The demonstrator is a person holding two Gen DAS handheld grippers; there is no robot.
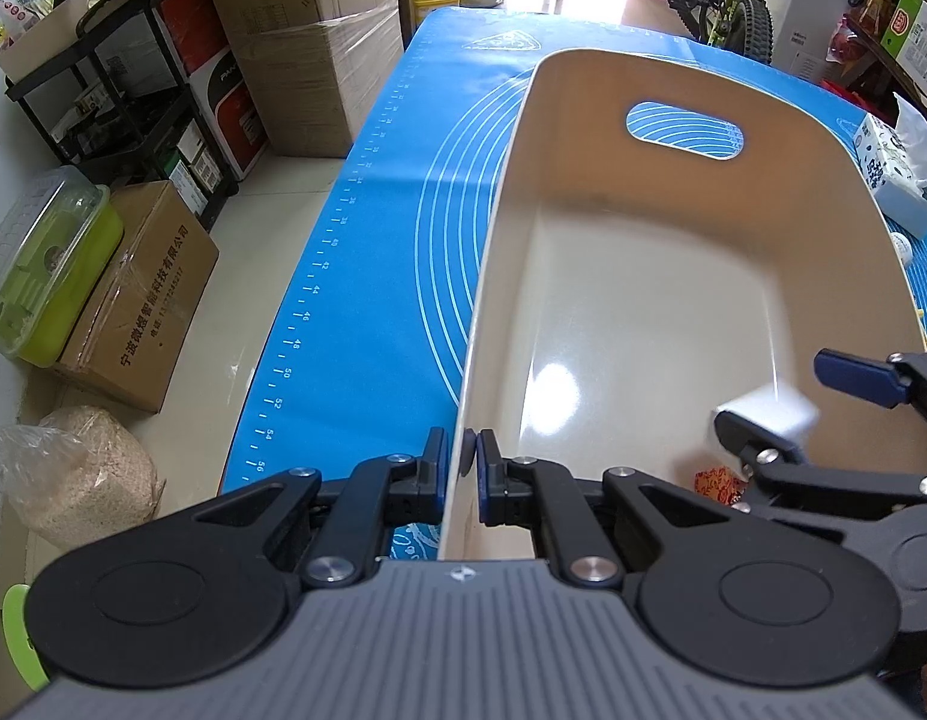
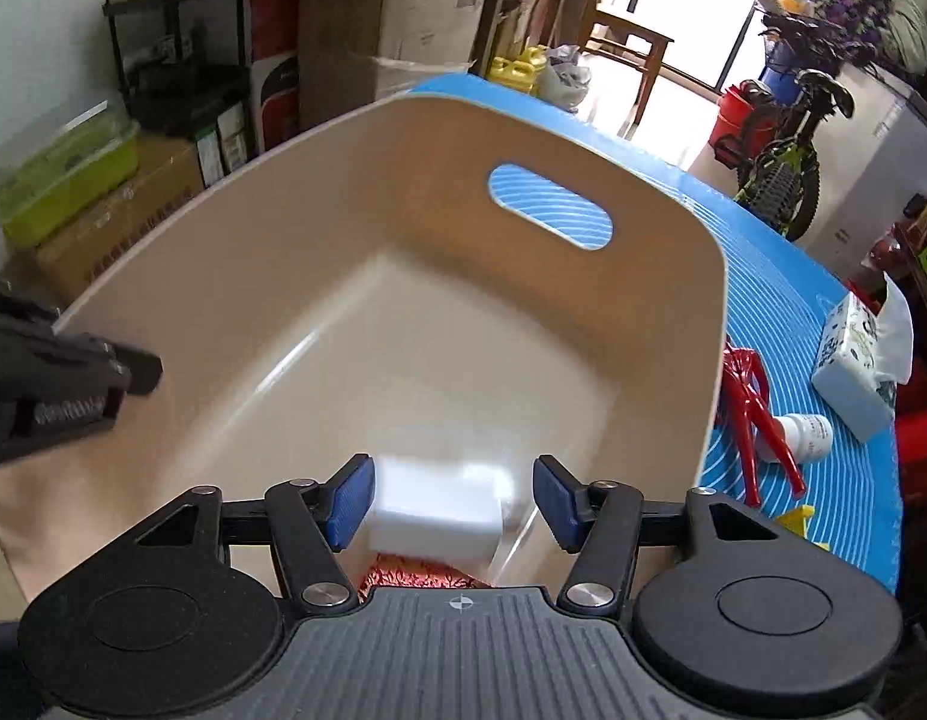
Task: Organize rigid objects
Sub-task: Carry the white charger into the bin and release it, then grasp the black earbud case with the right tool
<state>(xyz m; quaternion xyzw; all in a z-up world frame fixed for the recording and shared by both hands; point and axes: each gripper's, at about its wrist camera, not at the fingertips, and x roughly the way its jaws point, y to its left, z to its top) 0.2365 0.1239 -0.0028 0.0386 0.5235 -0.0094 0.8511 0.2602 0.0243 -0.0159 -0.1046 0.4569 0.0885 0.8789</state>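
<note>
A beige plastic bin [image 1: 673, 102] with a handle slot stands on the blue mat [image 1: 373, 276]; it also shows in the right wrist view [image 2: 403, 192]. My left gripper [image 1: 461, 461] is shut on the bin's near left rim. My right gripper [image 2: 451, 501] is open over the bin's near end; it also shows in the left wrist view [image 1: 775, 393]. A white block [image 2: 439, 510], motion-blurred, is between the open jaws, apart from the right pad; it also shows in the left wrist view [image 1: 769, 411]. A red patterned object [image 2: 421, 577] lies under it in the bin.
Right of the bin on the mat lie red pliers [image 2: 757, 414], a small white bottle [image 2: 802, 435], a tissue box [image 2: 853, 360] and a yellow piece [image 2: 796, 519]. Cardboard boxes [image 1: 139, 294], a black rack [image 1: 127, 120] and a green container [image 1: 43, 264] stand left of the table.
</note>
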